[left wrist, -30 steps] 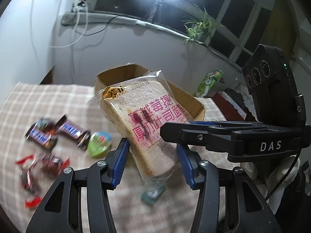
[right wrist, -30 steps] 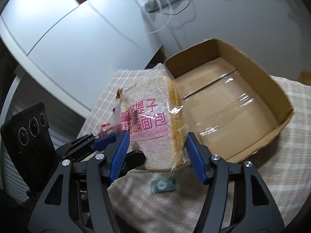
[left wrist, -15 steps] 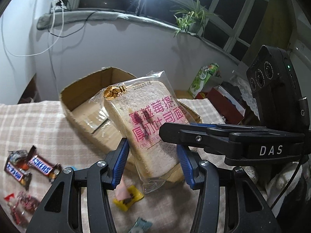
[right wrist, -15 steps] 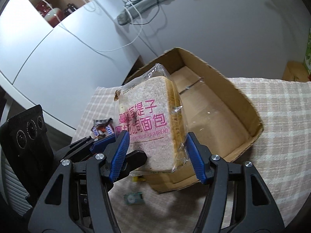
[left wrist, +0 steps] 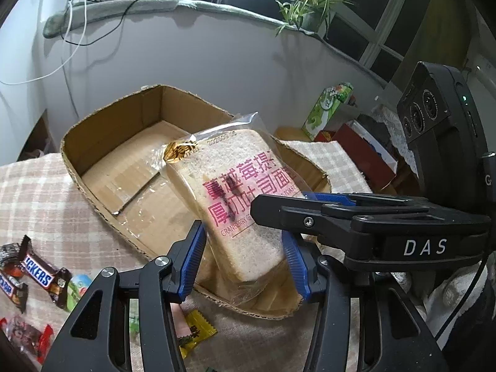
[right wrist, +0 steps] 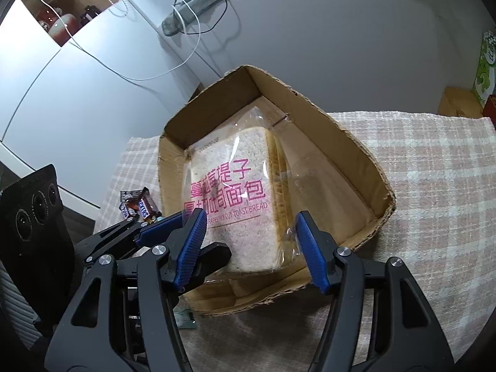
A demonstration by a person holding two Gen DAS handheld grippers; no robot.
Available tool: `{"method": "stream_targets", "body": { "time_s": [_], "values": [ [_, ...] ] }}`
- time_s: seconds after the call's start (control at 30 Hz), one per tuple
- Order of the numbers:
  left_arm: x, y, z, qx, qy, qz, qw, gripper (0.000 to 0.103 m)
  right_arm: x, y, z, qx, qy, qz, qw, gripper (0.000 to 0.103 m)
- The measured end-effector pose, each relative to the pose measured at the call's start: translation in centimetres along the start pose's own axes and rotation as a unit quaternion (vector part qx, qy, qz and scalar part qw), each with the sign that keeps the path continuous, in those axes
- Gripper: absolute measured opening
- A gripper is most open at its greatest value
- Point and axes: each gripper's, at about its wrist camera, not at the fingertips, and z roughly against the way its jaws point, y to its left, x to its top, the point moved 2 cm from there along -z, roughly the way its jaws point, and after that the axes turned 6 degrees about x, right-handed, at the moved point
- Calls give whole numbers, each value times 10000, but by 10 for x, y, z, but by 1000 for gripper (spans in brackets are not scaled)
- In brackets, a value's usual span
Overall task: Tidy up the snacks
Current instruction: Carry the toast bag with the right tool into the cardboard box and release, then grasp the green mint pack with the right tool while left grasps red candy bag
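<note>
A clear bag of sliced toast bread with pink print is held tilted over the near end of an open cardboard box. My left gripper is shut on the bag's lower end from both sides. My right gripper is shut on the same bread bag, crossing the left one at right angles; its body shows at the right of the left wrist view. The box holds nothing else that I can see.
Snickers bars, red-wrapped candies, a yellow candy and a small green pack lie on the checked cloth left of the box. A green carton and red box stand beyond.
Both grippers have carried the bread bag forward from above the cloth to over the box. The box now sits under the bag, and the loose snacks have slid to the lower left.
</note>
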Motion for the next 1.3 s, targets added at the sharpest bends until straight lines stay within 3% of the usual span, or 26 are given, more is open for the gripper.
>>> {"method": "stream_targets", "body": {
  "time_s": [0.43,0.73,1.03,1.17,1.3],
  "values": [
    [0,-4,1,178,-33,-158,9997,49,0,9,6,-285,-115,181,9994,63],
    [-8,9,25,208,-177,-20,9996,49,-10,27,25,-393,-359,270,9982,63],
    [-31,47,80,476,-567,282,9969,52,-55,81,50,-558,-703,864,9922,71],
    [-51,78,106,733,-736,509,9933,59,-84,103,47,-575,-661,1064,9905,72],
    [-68,107,127,1020,-868,761,9881,59,-115,116,30,-641,-495,1164,9899,72]
  ]
}}
